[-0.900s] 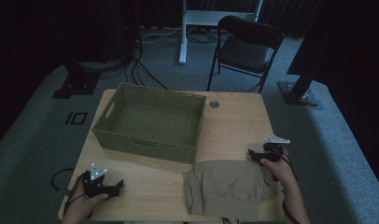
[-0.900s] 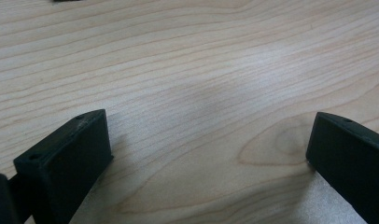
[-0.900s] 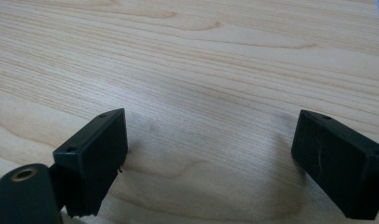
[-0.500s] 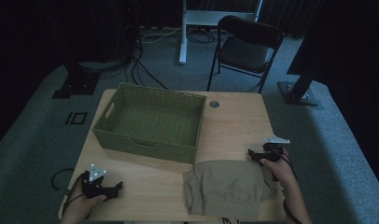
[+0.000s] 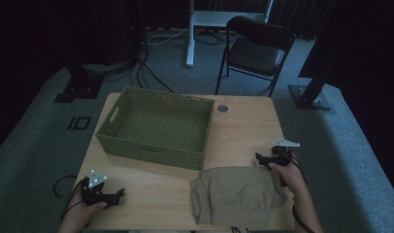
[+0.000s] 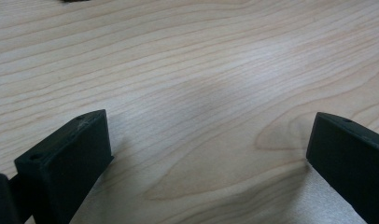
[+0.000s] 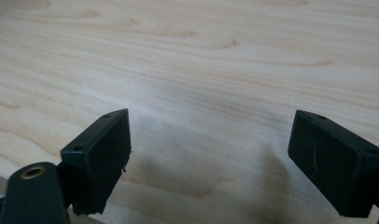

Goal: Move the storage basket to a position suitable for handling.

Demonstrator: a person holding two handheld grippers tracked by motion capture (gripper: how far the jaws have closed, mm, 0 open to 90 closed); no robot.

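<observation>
A khaki folded garment [image 5: 236,194] lies on the wooden table [image 5: 248,126] near its front right edge. A green woven basket [image 5: 156,127] stands empty on the far left half. My right gripper [image 5: 259,157] rests by the garment's far right corner, pointing left, held by a hand. In the right gripper view it [image 7: 211,149] stands open over bare wood. My left gripper [image 5: 118,194] sits low at the front left corner, pointing right toward the garment. In the left gripper view it [image 6: 211,149] is open too, with nothing between the fingers.
A round cable hole [image 5: 222,108] marks the table beyond the basket. A black folding chair [image 5: 255,51] and a white desk leg [image 5: 190,34] stand on the grey carpet behind the table. Bare wood lies between the left gripper and the garment.
</observation>
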